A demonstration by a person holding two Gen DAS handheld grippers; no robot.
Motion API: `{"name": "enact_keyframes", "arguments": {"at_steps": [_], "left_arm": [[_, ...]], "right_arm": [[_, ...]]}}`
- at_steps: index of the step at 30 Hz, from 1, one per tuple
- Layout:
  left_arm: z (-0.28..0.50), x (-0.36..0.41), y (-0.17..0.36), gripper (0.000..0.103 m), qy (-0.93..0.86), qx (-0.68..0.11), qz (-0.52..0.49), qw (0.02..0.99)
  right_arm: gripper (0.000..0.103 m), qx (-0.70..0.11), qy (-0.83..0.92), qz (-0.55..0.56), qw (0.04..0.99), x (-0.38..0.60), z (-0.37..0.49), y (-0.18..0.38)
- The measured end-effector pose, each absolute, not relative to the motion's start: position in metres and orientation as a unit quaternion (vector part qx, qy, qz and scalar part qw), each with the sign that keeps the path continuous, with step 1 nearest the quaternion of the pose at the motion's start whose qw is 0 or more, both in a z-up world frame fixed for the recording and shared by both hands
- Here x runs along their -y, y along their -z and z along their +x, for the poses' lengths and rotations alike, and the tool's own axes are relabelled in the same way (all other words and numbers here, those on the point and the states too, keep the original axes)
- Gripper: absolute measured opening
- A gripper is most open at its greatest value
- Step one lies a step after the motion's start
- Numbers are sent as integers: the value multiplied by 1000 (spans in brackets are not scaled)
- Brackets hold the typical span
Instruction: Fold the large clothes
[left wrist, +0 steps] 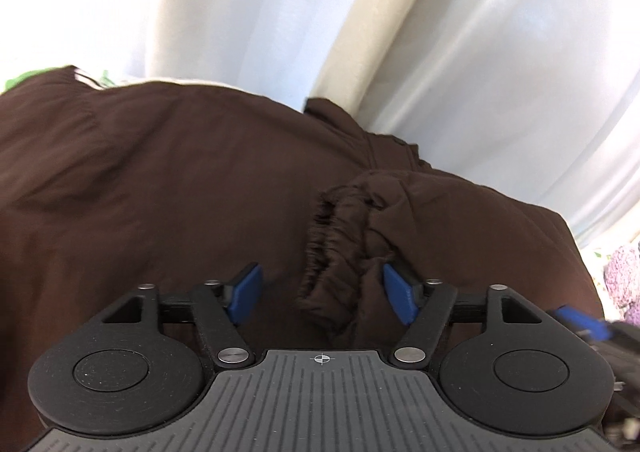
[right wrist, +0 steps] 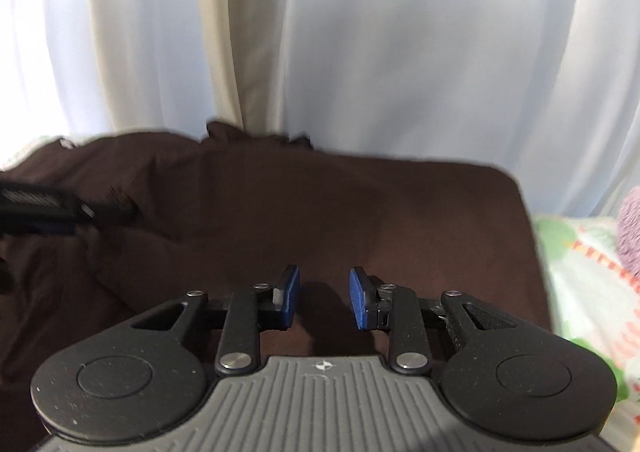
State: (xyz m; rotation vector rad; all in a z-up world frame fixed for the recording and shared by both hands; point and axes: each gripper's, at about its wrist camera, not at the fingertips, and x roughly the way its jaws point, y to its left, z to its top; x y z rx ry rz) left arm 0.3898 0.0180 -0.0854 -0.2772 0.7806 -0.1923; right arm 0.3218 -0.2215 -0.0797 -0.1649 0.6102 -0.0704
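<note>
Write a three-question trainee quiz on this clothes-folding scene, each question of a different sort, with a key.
1. True or false: the left gripper is clamped on the brown garment.
2. What lies between the left gripper's fingers? A) gathered cuff B) towel C) nothing
3. What hangs behind the garment?

Key: 1. False, the fingers stand apart. 2. A. 3. White curtains.

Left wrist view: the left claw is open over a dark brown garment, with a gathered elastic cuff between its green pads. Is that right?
Nearly. The pads are blue, not green, as the left wrist view shows. The rest holds: the left claw is open over the dark brown garment, with the gathered elastic cuff between its pads.
</note>
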Motion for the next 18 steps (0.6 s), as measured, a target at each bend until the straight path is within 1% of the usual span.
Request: {"name": "enact_keyframes", "arguments": {"at_steps": [4,8,11,14,18], "left_arm": [[371,-50,73,80,74,-365,-163,913],[345,-100,61,82,46,-351,-233,906],[324,-141,53,85,25,-334,-280,900],[309,-178,48,90,-8,-320,-314,894],[296,-221,52,92,-50,-309,-341,886]], "right_arm": [[27,-305,47,-88,947,222,328,93],[27,-318,62,-118,939,205,331,86],[27,-293,25,-103,950,182,327,68],[27,-271,-11,-115,956,146,331,60],[27,-298,-36,-127,945,110,355,78]]}}
